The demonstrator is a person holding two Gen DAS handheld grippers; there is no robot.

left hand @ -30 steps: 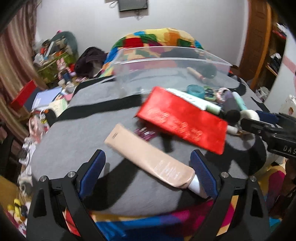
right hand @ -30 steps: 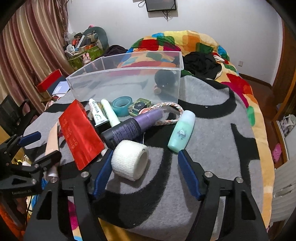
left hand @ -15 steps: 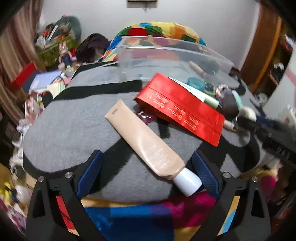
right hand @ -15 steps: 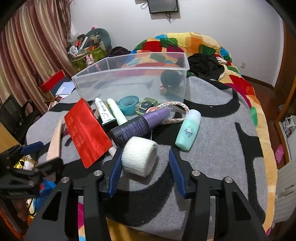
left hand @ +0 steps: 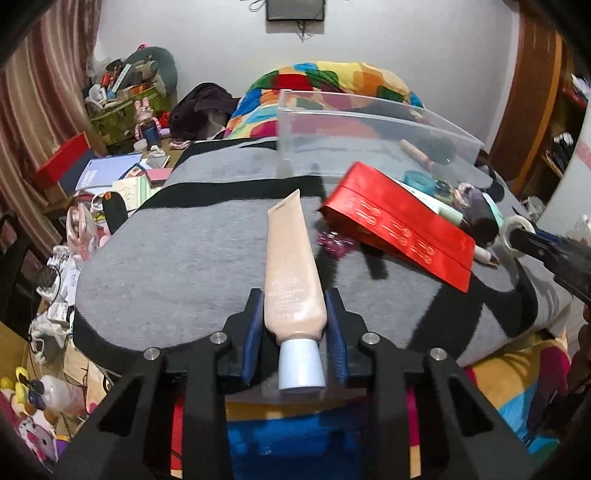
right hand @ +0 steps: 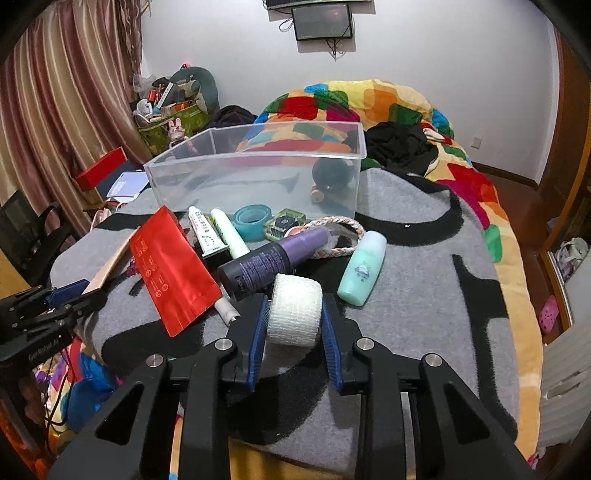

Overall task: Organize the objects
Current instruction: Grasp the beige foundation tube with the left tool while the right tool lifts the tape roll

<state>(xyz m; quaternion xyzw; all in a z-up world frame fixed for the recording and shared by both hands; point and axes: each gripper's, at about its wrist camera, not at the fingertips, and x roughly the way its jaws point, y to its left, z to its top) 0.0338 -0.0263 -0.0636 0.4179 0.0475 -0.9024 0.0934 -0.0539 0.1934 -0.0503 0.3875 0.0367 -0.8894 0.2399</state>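
Both sets of fingers have closed since a second ago, when they stood wide around their targets; your left gripper (left hand: 294, 321) now pinches the beige tube (left hand: 291, 266) low on its body just above the white cap (left hand: 301, 365), and your right gripper (right hand: 293, 317) clamps the white gauze roll (right hand: 294, 309) by its flat ends; both things sit at the near edge of the heap, in front of the clear bin (right hand: 258, 177) where I judge they belong.

What could go wrong: the tube is soft, so a hard squeeze near the cap may force it to bulge or slip out as you lift; its long body sticks forward and, swung carelessly, could clip the red pouch (left hand: 399, 229) beside it; the gauze roll is spongy and may deform or roll free; it touches the purple bottle (right hand: 273, 260), which could be dragged or set rolling into the mint bottle (right hand: 364, 267); your two grippers work close together and could collide on the way to the bin.

The surface is a bed under a grey blanket with black bands (right hand: 424, 295), soft and uneven, so things tip easily; around it a cluttered bedroom, with striped curtains (right hand: 55, 110), a patchwork quilt (right hand: 388, 103) and a wall screen (right hand: 321, 22).
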